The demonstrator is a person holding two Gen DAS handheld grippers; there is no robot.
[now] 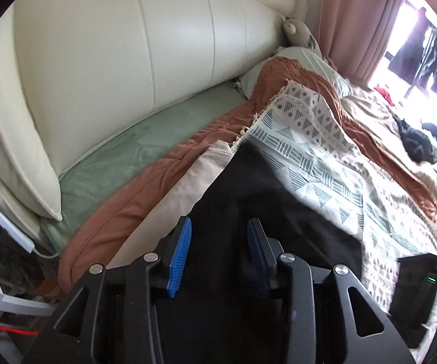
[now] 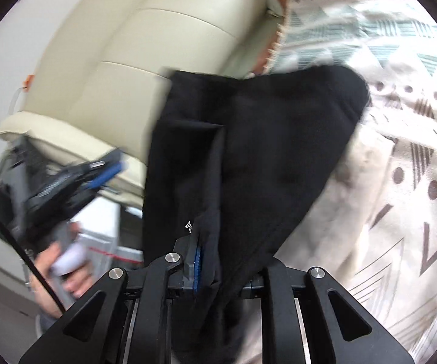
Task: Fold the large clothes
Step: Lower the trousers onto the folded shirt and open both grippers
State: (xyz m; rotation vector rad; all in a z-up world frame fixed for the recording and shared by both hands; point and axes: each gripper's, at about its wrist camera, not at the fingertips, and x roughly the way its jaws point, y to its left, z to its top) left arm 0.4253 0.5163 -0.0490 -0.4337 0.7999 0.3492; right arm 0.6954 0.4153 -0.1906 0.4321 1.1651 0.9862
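Observation:
A large black garment (image 1: 267,200) lies on the patterned bedspread (image 1: 333,157). In the left wrist view my left gripper (image 1: 219,254) is open, its blue pads (image 1: 180,254) apart just above the garment's near part, holding nothing. In the right wrist view my right gripper (image 2: 218,270) is shut on a fold of the black garment (image 2: 248,151) and holds it lifted, so the cloth hangs over the bedspread (image 2: 400,182). The left gripper (image 2: 103,173) shows blurred at the left of that view, apart from the cloth.
A cream padded headboard (image 1: 112,60) stands behind the bed. A green sheet (image 1: 121,157) and a rust-brown blanket (image 1: 164,179) lie along the bed's left side. A black box (image 1: 415,285) sits on the bedspread at right. Pink curtains (image 1: 358,21) and a window are at far right.

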